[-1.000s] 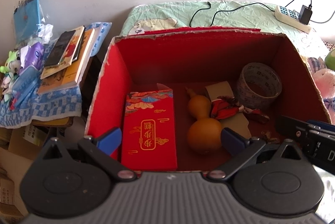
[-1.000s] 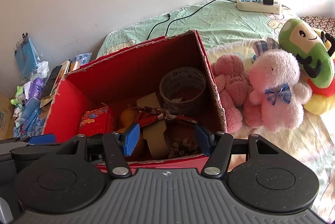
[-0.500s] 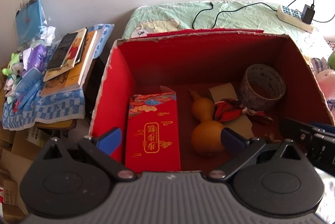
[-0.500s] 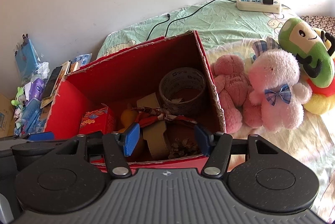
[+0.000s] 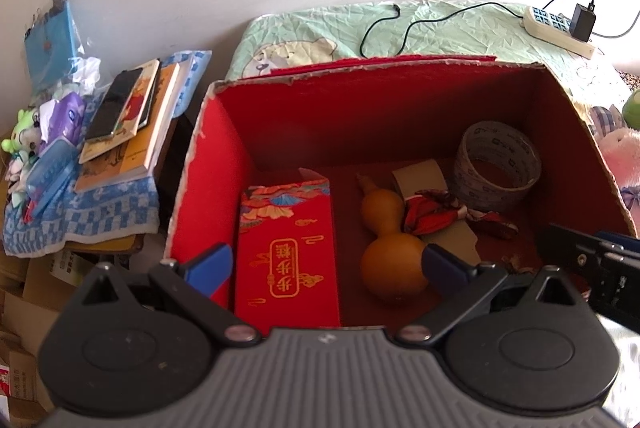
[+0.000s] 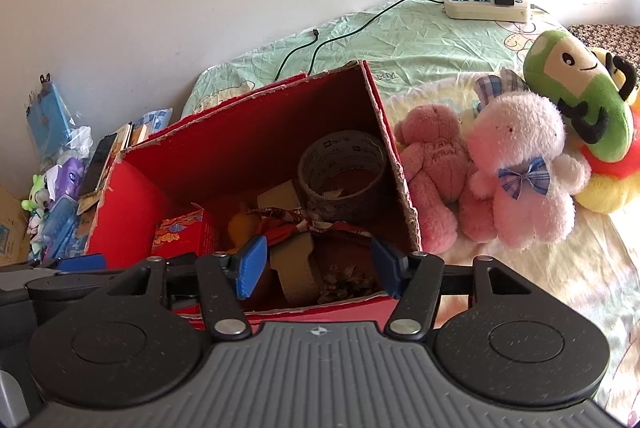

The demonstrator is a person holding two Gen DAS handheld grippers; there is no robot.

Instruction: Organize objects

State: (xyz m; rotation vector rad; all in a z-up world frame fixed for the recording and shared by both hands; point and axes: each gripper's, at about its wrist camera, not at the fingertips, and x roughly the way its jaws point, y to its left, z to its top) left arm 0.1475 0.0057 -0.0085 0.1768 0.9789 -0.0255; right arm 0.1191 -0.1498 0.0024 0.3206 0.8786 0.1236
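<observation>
An open red cardboard box (image 5: 384, 99) (image 6: 132, 203) stands on the bed. Inside lie a red patterned packet (image 5: 286, 248) (image 6: 186, 232), a brown gourd (image 5: 390, 260), a roll of tape (image 5: 498, 161) (image 6: 340, 171), a red cloth strip (image 5: 436, 211) (image 6: 304, 226) and cardboard scraps. My left gripper (image 5: 324, 262) hovers open above the box's near edge, over the packet and gourd, holding nothing. My right gripper (image 6: 316, 262) is open too, above the near right part of the box, with nothing between its fingers. Its body shows in the left wrist view at the right edge.
Plush toys lie right of the box: a dark pink bear (image 6: 436, 167), a pale pink one (image 6: 528, 163) and a green and yellow one (image 6: 580, 95). A power strip (image 6: 486, 3) with cables sits at the back. Books and clutter (image 5: 120, 123) pile on a side stand at left.
The left wrist view has drifted slightly left and back, so the box sits a little further right. The right gripper has barely moved. Both stay open.
</observation>
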